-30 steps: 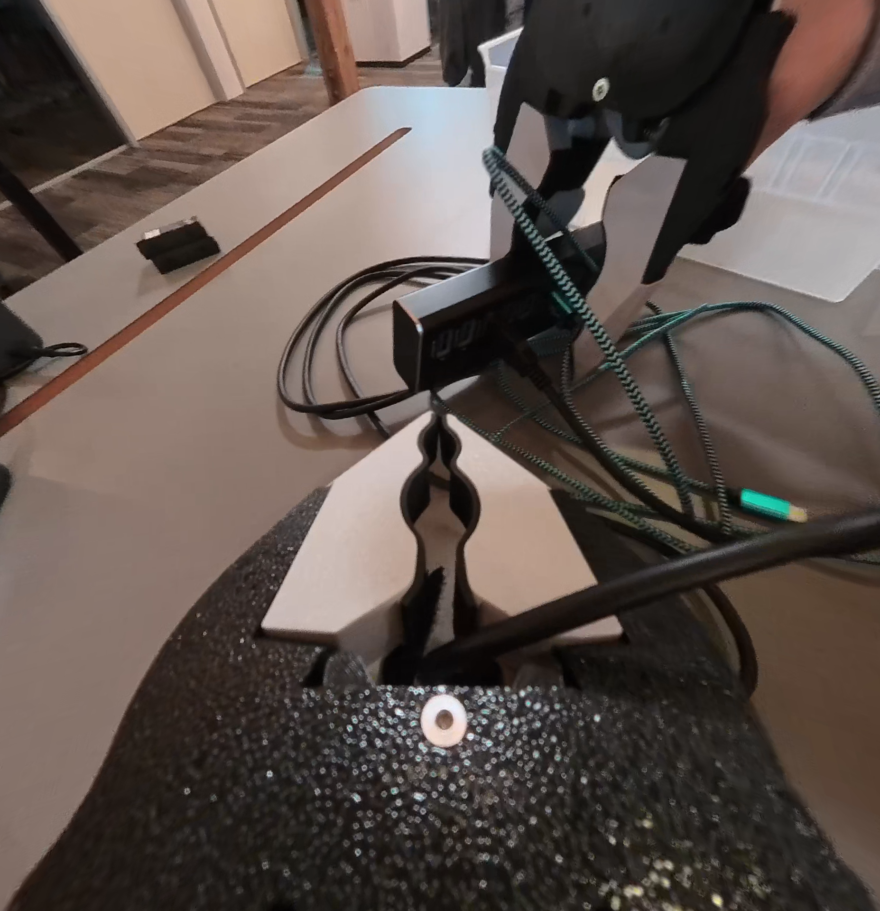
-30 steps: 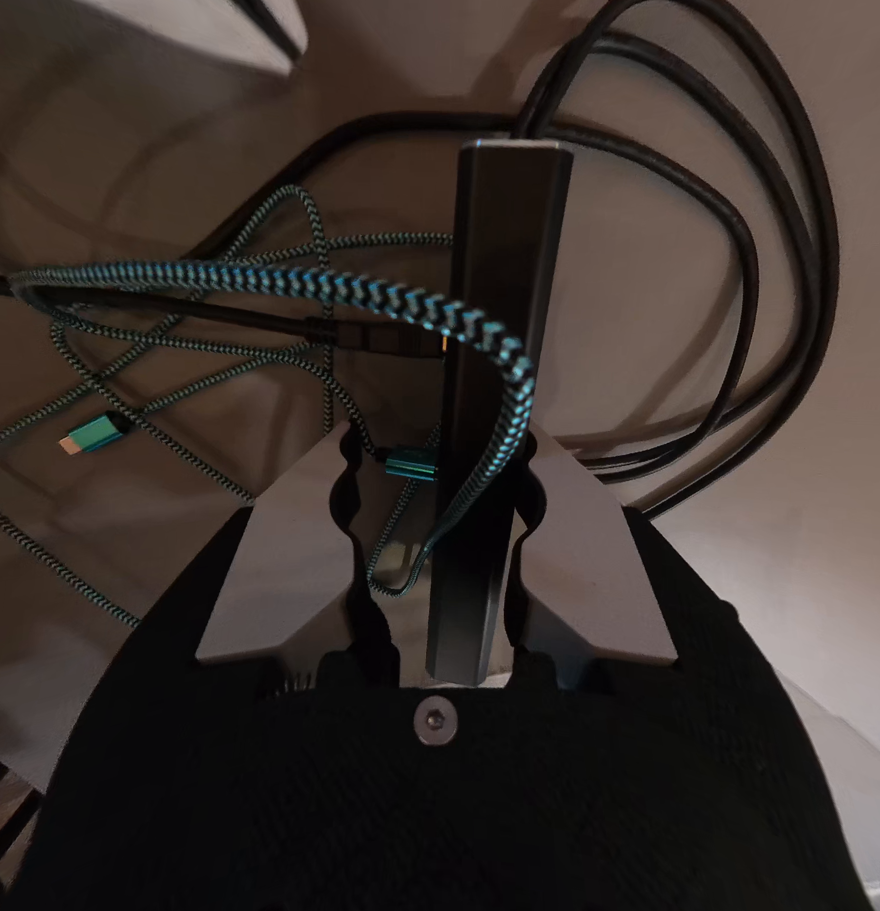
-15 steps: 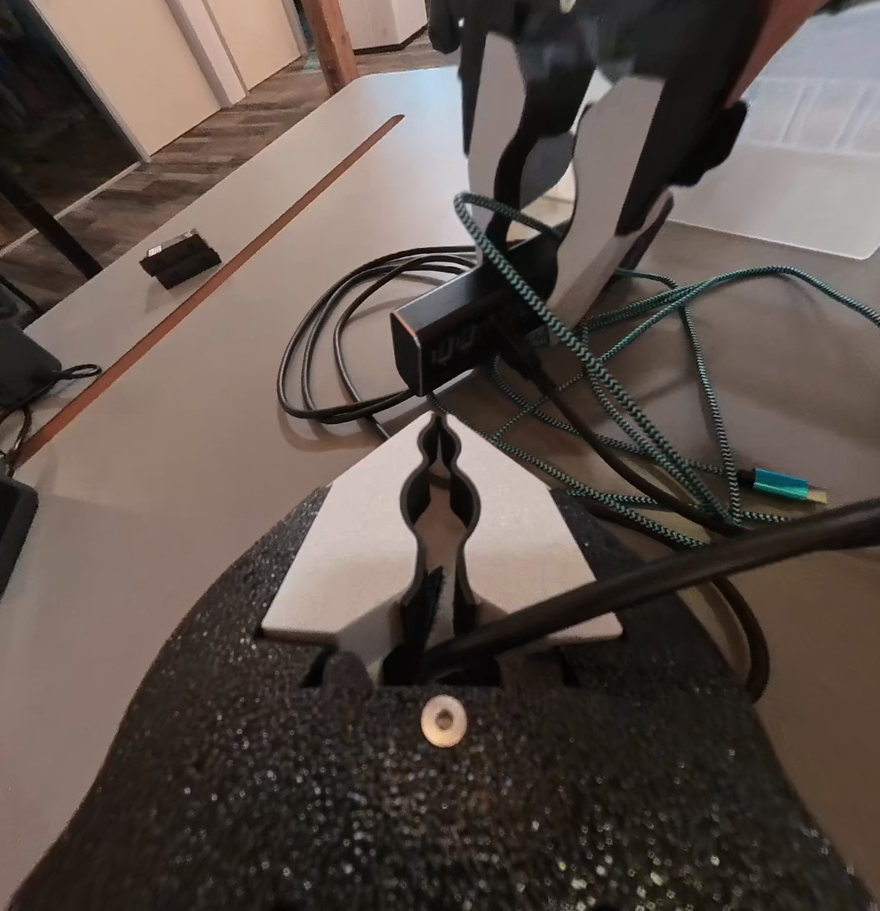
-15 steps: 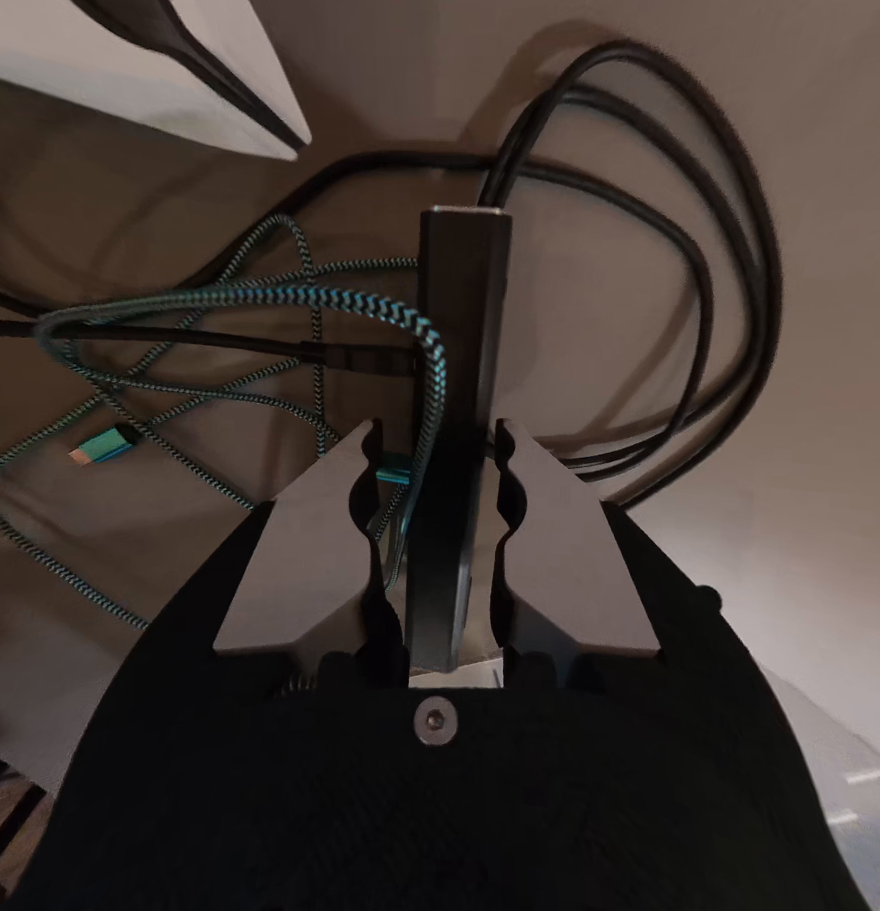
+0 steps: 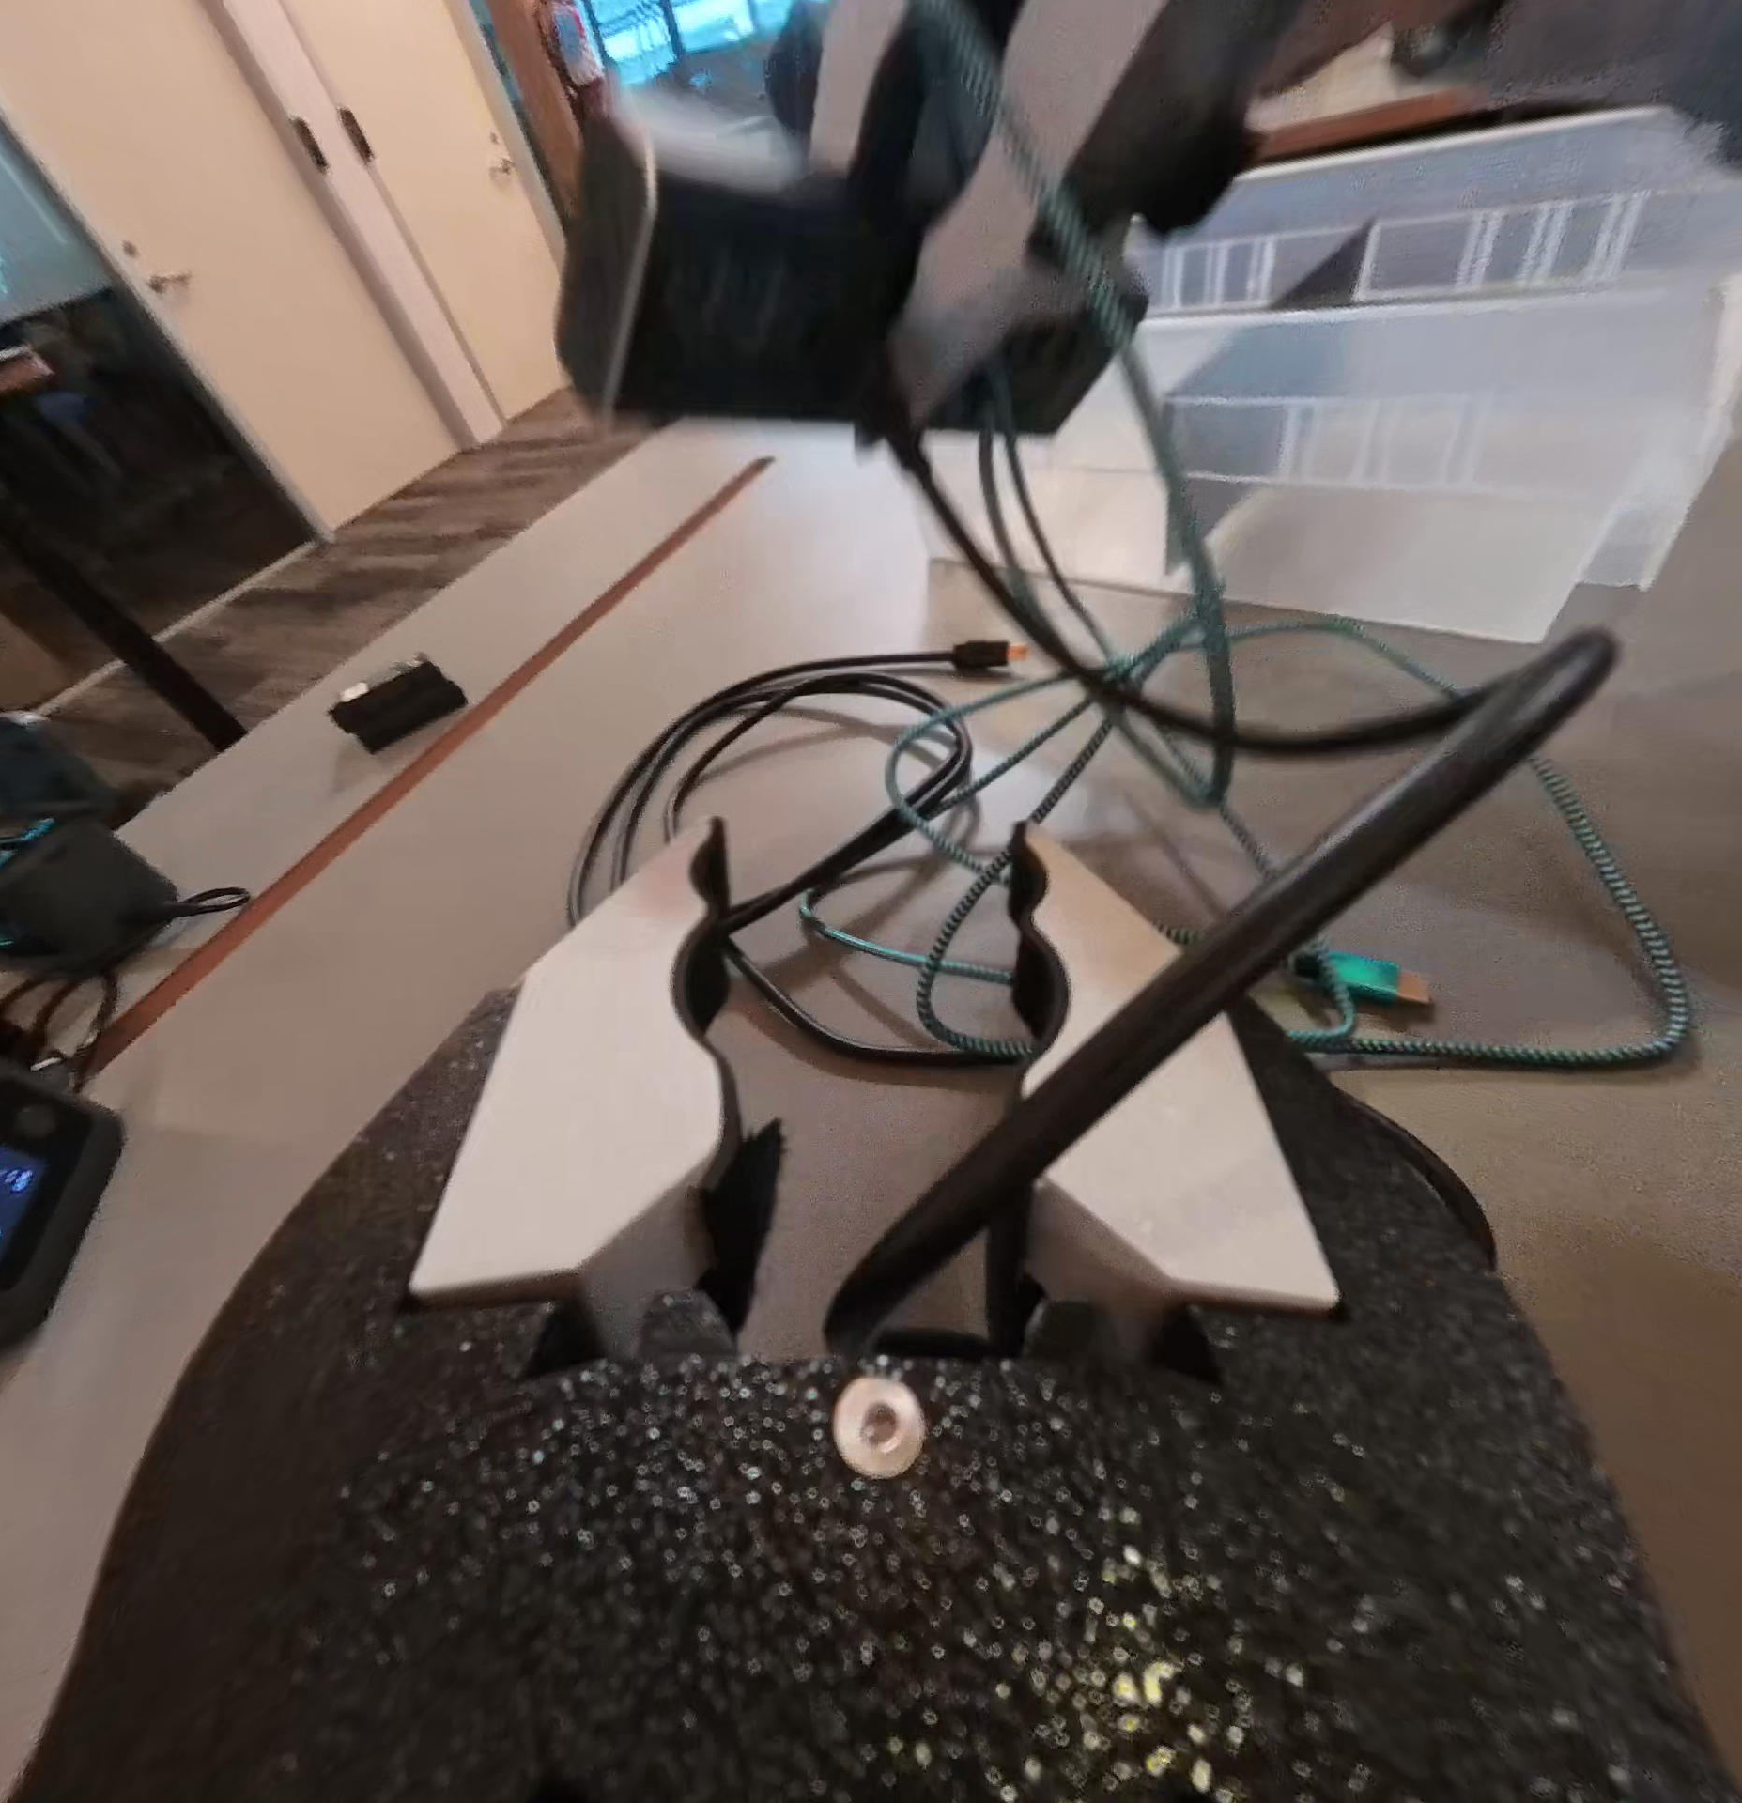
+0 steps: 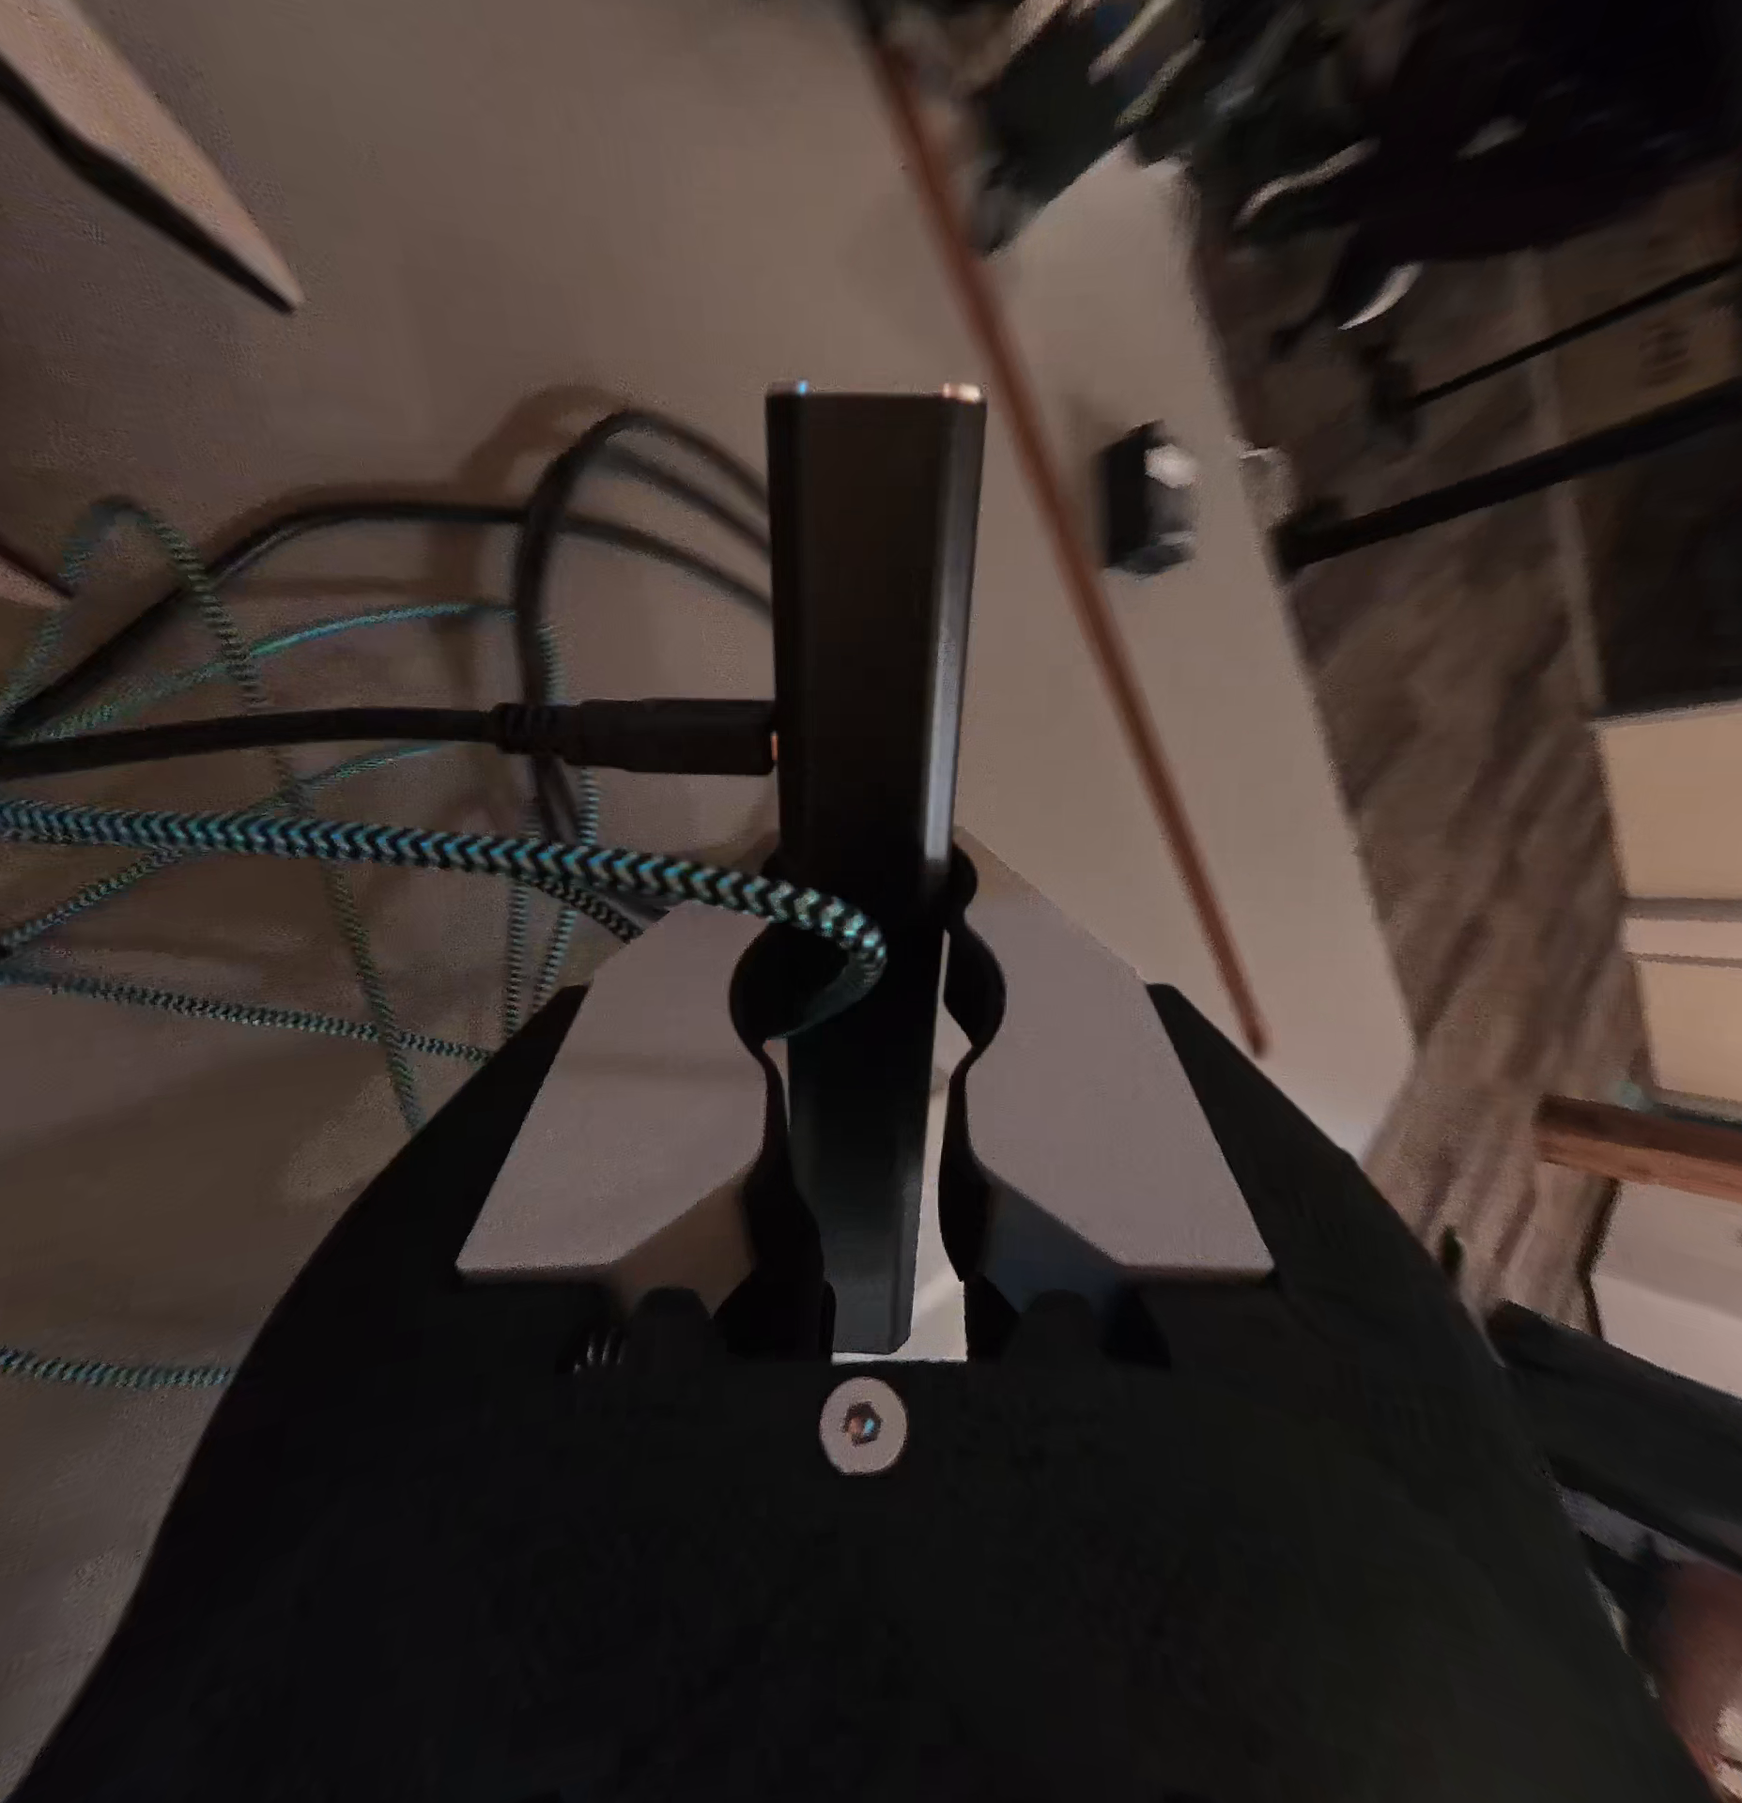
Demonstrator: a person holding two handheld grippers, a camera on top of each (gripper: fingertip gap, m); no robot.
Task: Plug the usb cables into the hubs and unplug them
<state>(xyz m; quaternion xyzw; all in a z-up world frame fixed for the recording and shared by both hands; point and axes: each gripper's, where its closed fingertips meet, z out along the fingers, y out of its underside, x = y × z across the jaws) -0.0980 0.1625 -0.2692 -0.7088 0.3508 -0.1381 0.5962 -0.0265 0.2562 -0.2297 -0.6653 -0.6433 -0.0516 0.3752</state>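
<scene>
right gripper (image 6: 862,985) fingers clamped on slim black rectangular usb hub (image 6: 871,624), lifted above grey bench (image 5: 379,937); thick black cable (image 6: 359,727) plugged into hub's side. left gripper (image 5: 867,937) fingers spread open below hub.

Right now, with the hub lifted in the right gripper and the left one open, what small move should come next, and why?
Probably bring the left gripper up to the black plug in the hub and close on it. The right gripper clamps the hub off the table, the plug is seated, and the left jaws are open, gripping nothing.
</scene>
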